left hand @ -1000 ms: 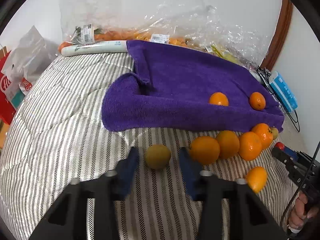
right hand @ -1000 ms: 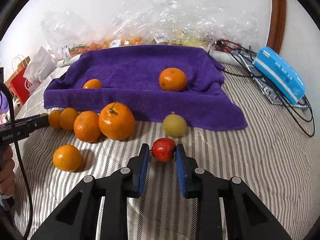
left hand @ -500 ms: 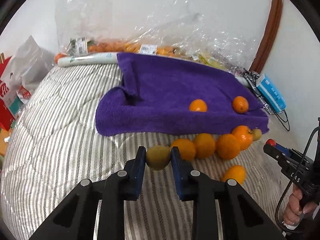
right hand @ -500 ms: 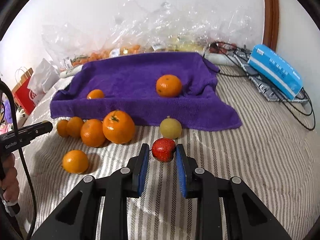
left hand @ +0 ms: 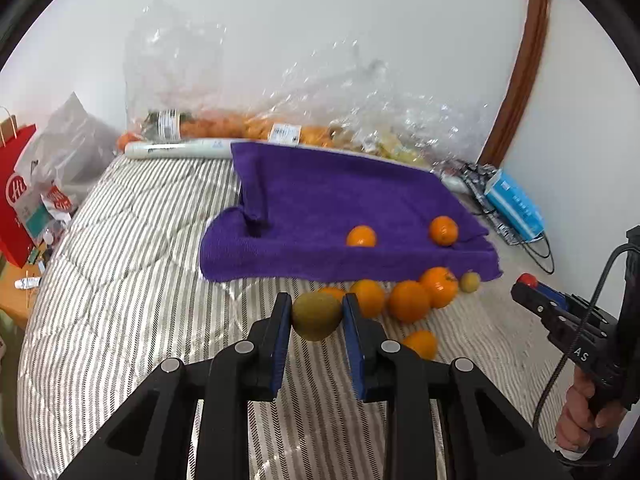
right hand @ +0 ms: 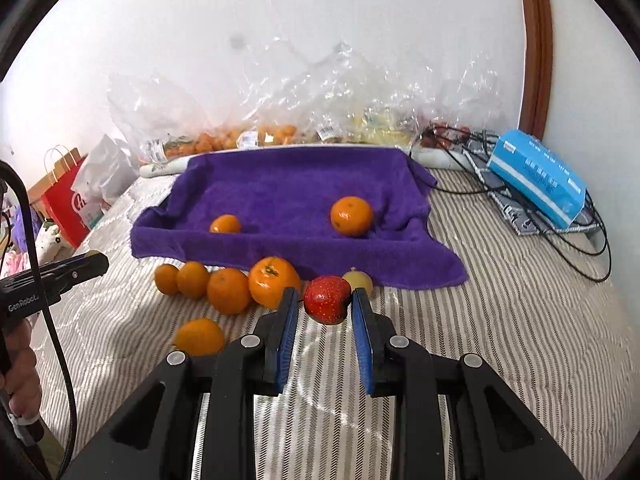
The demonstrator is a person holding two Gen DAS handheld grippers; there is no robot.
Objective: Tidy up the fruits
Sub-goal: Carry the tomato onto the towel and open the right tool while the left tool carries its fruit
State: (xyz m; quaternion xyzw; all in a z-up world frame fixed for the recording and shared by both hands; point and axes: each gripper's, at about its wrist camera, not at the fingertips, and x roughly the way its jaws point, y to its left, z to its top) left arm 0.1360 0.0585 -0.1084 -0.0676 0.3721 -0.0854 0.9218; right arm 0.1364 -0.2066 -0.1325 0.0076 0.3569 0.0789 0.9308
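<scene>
Left tongs [left hand: 316, 314] clamp a kiwi [left hand: 316, 316] at frame centre; right tongs [right hand: 325, 300] clamp a strawberry [right hand: 327, 299], above the striped bed [right hand: 500, 320].

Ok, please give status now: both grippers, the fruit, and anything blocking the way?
Left gripper shut on kiwi. Right gripper shut on strawberry. Two oranges on purple towel, five loose in front. Nothing blocking the towel.
</scene>
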